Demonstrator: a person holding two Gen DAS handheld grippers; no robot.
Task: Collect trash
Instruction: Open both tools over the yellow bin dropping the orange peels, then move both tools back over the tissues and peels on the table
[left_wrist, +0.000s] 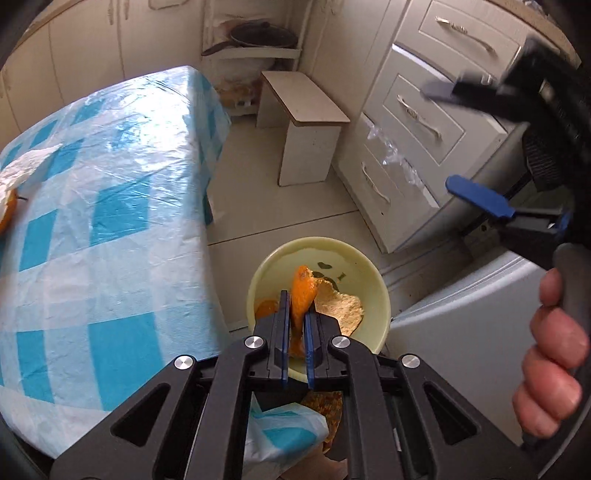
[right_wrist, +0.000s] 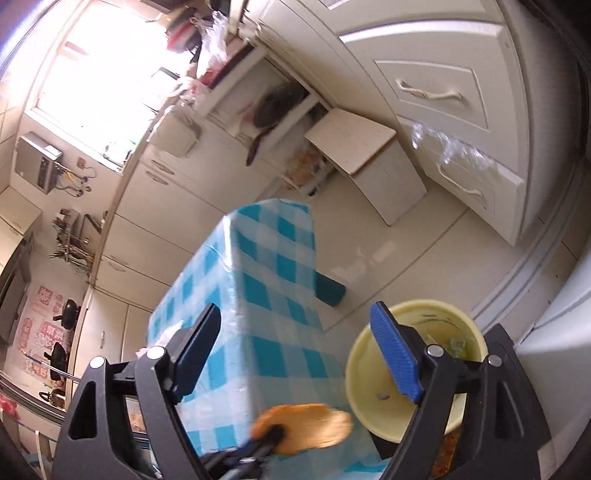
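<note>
The left gripper (left_wrist: 296, 325) has its two blue-lined jaws closed tight on one curl of orange peel (left_wrist: 302, 295), held directly above a pale yellow bowl (left_wrist: 369, 273) that stands on the floor beside the surface. One flat tan scrap (left_wrist: 343, 304) lies in the bowl, and a second bit of orange (left_wrist: 265, 307) shows just left of the jaws, partly hidden behind them. In the right wrist view the same peel (right_wrist: 306, 424) appears as a blurred orange-tan shape between the camera and the yellow bowl (right_wrist: 358, 373).

The right gripper (right_wrist: 299, 354) hangs near the bowl with its jaws spread wide and nothing between them; the left wrist view shows it as well (left_wrist: 476, 147), its upper finger smeared by motion, with the person's right hand (left_wrist: 550, 350) wrapped around the handle and cut off by the frame edge.

The surface (left_wrist: 110, 206), draped in a blue-and-white checked plastic cloth, fills the left of the view. At its far left edge lie one white crumpled piece (left_wrist: 26, 166) and one more orange piece (left_wrist: 7, 214), both clipped by the lens rim and hard to identify.

Beyond, one small cream stool (left_wrist: 306, 122) stands on the tiled floor. One cabinet with three drawers (left_wrist: 424, 118) stands to its right, with clear plastic film (left_wrist: 391, 155) hanging over its front. One dark pan (left_wrist: 258, 37) rests on a back shelf.
</note>
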